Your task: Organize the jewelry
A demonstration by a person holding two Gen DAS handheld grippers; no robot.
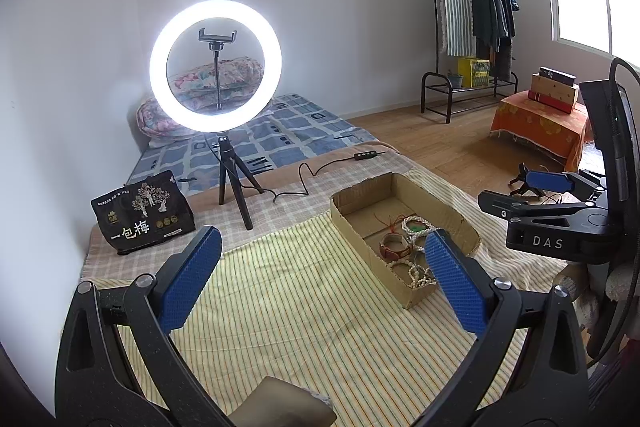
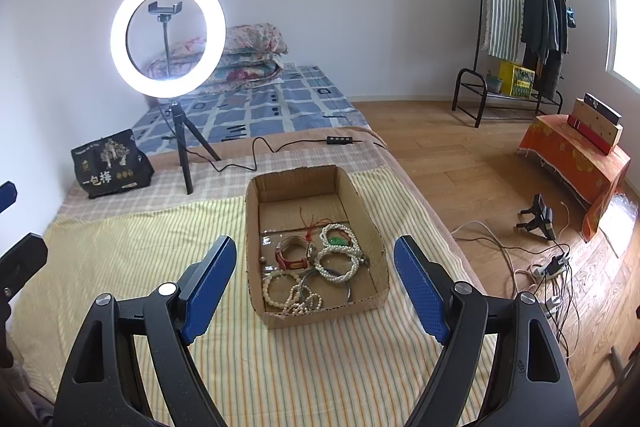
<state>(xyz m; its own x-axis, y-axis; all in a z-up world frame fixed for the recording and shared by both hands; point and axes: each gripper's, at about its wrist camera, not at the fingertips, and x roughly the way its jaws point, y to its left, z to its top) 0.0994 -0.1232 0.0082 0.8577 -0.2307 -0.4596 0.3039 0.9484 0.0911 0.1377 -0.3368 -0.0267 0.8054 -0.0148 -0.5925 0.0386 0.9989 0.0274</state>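
A shallow cardboard box sits on the striped cloth and also shows in the left wrist view. It holds a pile of jewelry: white bead bracelets, a red-brown watch, a metal bangle, a red cord. My right gripper is open and empty, above the box's near end. My left gripper is open and empty, over the cloth left of the box. The right gripper also shows at the right in the left wrist view.
A lit ring light on a tripod stands behind the box, its cable running across the table. A black snack bag sits at back left. A bed, a clothes rack and floor cables lie beyond.
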